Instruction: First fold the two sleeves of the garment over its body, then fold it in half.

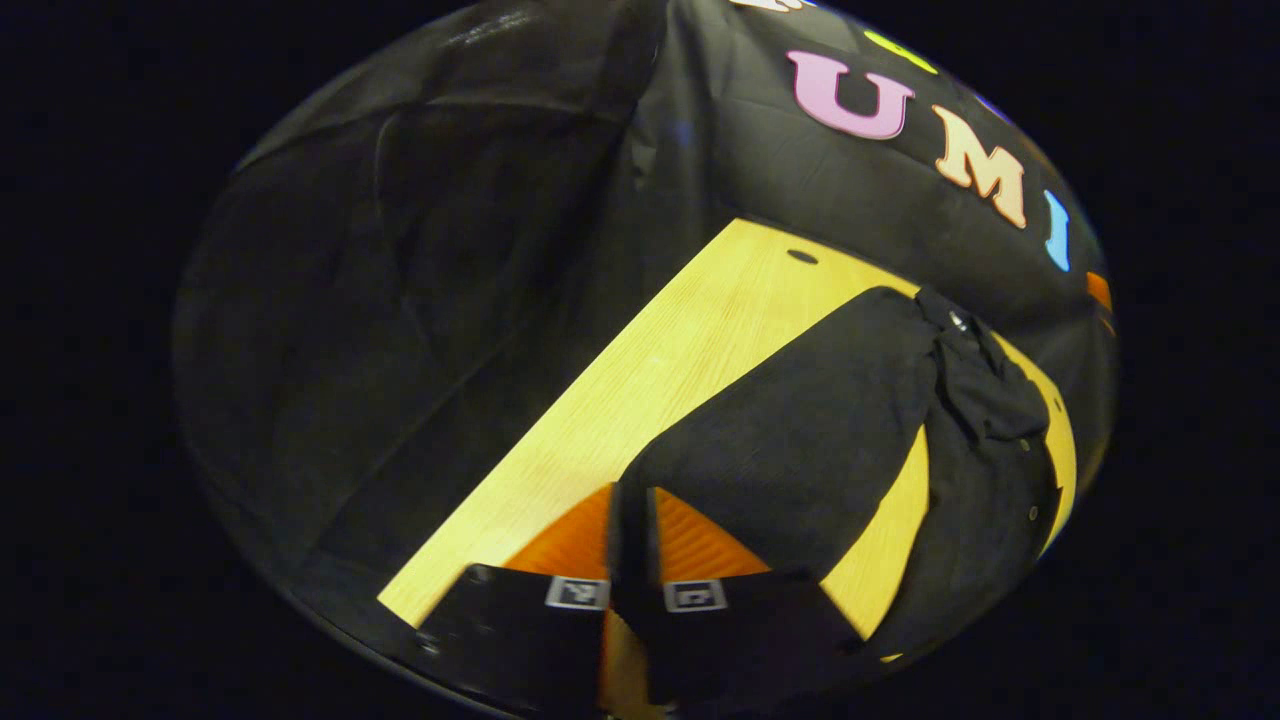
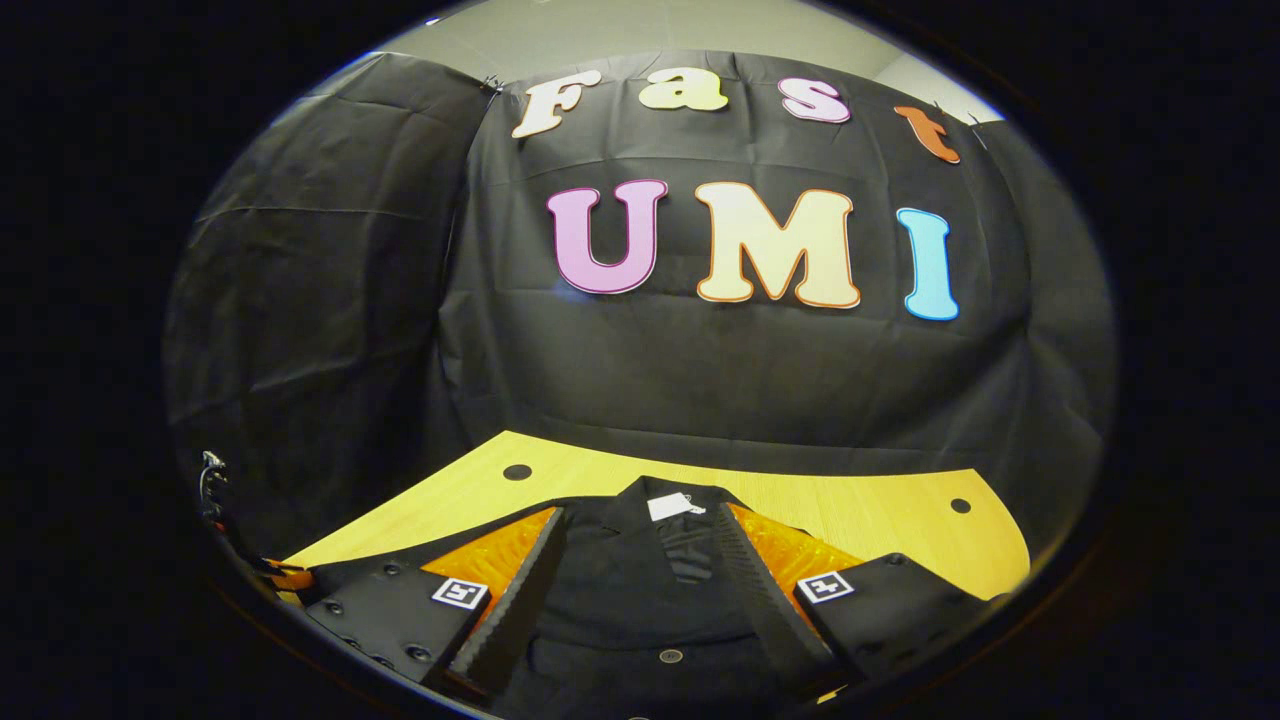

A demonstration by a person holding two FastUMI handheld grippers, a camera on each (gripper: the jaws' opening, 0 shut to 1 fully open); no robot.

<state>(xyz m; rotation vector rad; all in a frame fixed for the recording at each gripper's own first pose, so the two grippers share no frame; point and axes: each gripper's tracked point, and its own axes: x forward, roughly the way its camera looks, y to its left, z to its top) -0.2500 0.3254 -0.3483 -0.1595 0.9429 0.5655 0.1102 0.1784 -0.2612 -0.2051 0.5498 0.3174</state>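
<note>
A black buttoned garment (image 1: 800, 430) lies on the wooden table (image 1: 650, 380), its collar bunched at the far right (image 1: 985, 385). My left gripper (image 1: 632, 497) is shut on a broad flap of this garment, which looks like a sleeve, at the near edge. The flap runs from the fingers toward the collar. In the right gripper view, the garment (image 2: 640, 590) lies under my right gripper (image 2: 640, 515), which stands open. Its fingers straddle the collar and a white label (image 2: 677, 506), and a button (image 2: 671, 656) shows lower down.
The black booth wall hangs close behind the table's far edge (image 2: 860, 505). Small round holes sit in the tabletop at the far corners (image 2: 517, 471) (image 2: 960, 505). Bare wood lies left of the garment (image 1: 560, 460).
</note>
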